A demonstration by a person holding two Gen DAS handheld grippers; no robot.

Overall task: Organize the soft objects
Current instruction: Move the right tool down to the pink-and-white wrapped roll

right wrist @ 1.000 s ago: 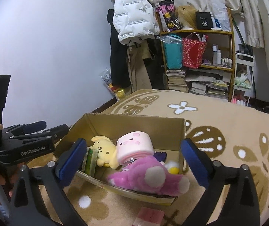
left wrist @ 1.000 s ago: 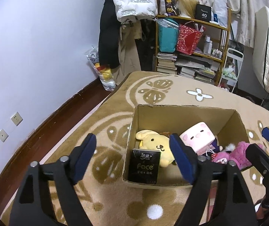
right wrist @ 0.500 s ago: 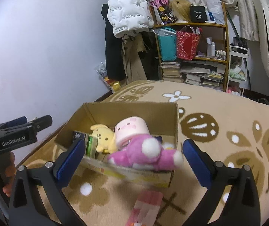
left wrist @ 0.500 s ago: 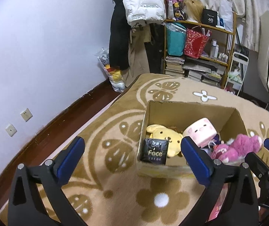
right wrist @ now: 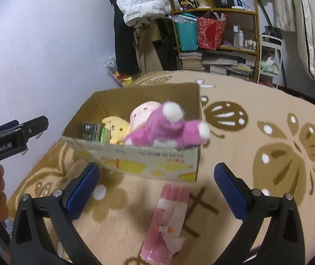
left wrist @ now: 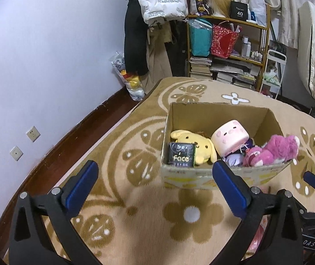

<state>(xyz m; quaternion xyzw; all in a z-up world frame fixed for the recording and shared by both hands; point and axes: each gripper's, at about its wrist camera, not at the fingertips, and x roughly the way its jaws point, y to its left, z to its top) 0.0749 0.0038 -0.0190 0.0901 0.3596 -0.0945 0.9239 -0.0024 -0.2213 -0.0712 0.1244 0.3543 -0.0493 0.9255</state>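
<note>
**Box loaded, both grippers empty**

Bedroom floor, tan rug [left wrist: 148, 201] with brown flower and butterfly pattern; lavender wall on the left, cluttered bookshelf [left wrist: 228, 50] and hanging coats at the back.

Cardboard box [right wrist: 148, 161] sits on the rug, top open. Contents:
- yellow dog plush [left wrist: 196, 146], left of centre, lying down
- black "Face" tissue pack [left wrist: 181, 154], upright against the near wall, touching the yellow plush
- pink pig-face cylinder plush [left wrist: 230, 138], tilted, mid-box
- magenta bear plush [left wrist: 274, 150], draped over the near right rim, legs hanging past the box edge in the right wrist view
- small purple item under the pig plush, can't tell what it is

Pink tissue pack [right wrist: 168, 220] lies on the rug just outside the box's near wall, between the right gripper's fingers in view, not touched.

Left gripper [left wrist: 155, 187]: jaws spread wide, holding nothing, above the rug short of the box.
Right gripper [right wrist: 155, 190]: jaws spread wide, holding nothing, above the pink pack.
</note>
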